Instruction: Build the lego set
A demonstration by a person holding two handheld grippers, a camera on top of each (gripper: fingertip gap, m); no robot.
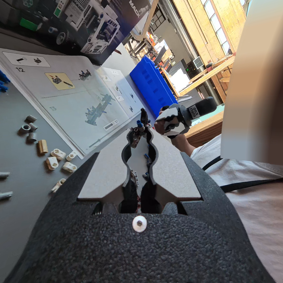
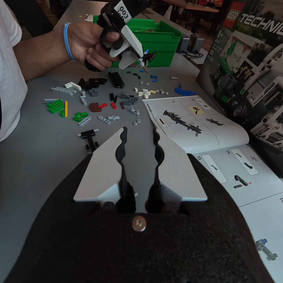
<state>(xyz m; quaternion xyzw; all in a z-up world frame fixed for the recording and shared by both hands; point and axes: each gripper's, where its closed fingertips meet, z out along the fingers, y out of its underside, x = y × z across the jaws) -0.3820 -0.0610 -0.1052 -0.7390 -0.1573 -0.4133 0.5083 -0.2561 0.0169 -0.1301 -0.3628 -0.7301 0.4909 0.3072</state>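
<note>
Grey-and-brown sub-assembly (image 1: 138, 133) sits clamped in the left gripper (image 2: 141, 59), raised above the table (image 2: 38, 153). Right gripper (image 2: 140, 133) hangs spread, empty; likely next: fetching a loose part per the open manual (image 2: 214, 137).

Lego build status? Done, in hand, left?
Done: only a small assembly, clamped in the left gripper above the table. In hand: nothing else; the right gripper is open and empty. Left: most of it. Loose parts lie sorted beside the manual, open on early steps.
</note>
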